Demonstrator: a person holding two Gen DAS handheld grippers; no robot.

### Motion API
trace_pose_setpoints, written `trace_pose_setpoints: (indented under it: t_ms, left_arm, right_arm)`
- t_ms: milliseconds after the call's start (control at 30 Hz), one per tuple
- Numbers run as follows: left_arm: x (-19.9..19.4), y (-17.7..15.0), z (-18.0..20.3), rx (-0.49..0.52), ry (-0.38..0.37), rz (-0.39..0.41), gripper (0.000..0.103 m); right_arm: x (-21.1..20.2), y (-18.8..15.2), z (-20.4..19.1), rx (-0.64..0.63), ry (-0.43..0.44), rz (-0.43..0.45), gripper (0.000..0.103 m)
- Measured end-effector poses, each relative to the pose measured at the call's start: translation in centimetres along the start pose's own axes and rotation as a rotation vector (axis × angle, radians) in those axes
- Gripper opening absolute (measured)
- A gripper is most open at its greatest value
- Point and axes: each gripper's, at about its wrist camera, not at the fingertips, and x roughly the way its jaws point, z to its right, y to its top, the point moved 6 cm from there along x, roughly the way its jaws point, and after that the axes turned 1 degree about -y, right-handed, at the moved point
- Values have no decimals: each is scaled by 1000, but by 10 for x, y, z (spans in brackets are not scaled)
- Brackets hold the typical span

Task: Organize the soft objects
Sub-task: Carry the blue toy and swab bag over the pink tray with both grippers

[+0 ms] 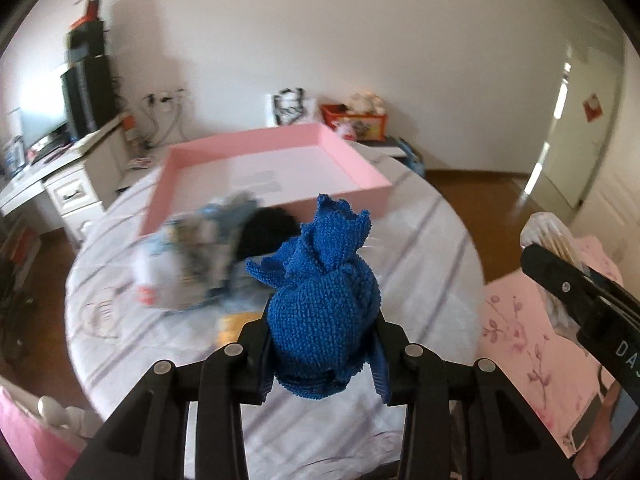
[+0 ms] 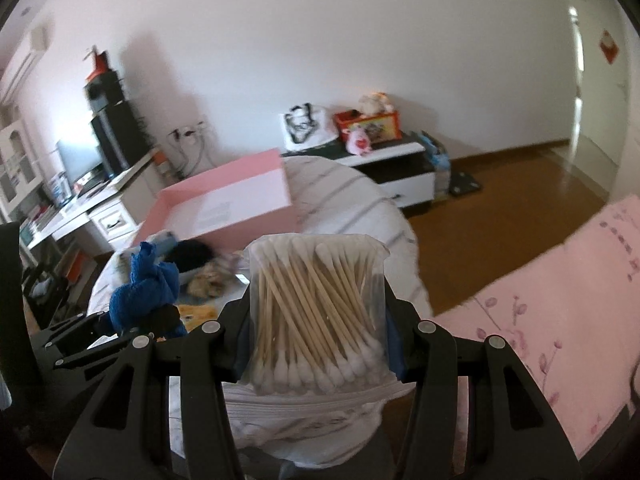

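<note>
My left gripper (image 1: pixel 322 364) is shut on a bunched blue cloth (image 1: pixel 320 304) and holds it above a round table with a striped white cover (image 1: pixel 420 240). It also shows in the right wrist view (image 2: pixel 144 284). My right gripper (image 2: pixel 316 344) is shut on a clear bag of cotton swabs (image 2: pixel 316 308), held above the table's near edge; it shows at the right of the left wrist view (image 1: pixel 560 280). A shallow pink box (image 1: pixel 280 164) lies open on the table's far side. A blurred pile of soft items (image 1: pixel 192 264) with a black one (image 1: pixel 268 232) lies in front of the box.
A pink floral bedcover (image 2: pixel 560 312) lies at the right. A white desk with a monitor (image 1: pixel 44 152) stands at the left. A low cabinet with a red box and plush toys (image 2: pixel 368 124) stands against the far wall. Brown floor and a doorway (image 2: pixel 520 184) are at the right.
</note>
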Motion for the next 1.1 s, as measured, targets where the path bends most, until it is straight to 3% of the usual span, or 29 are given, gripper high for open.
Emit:
trace_pose_setpoints:
  t_ms: [233,433,800,1100]
  left_arm:
    - [-37,-13,-49,-67,73,47,36]
    - [-72,-17,-64,-96,121,103,36]
    - [-135,-17,-60,-74,169,250,36]
    - [-187,-35,-53,-66,214,372,36]
  right_arm:
    - [-2,3,-54,-77,72,13,49]
    - [-15,12,-83,-121,107,49,49]
    - [-64,35,-109,-161,138,202,49]
    - [-104,41,-128,-192,175,308,49]
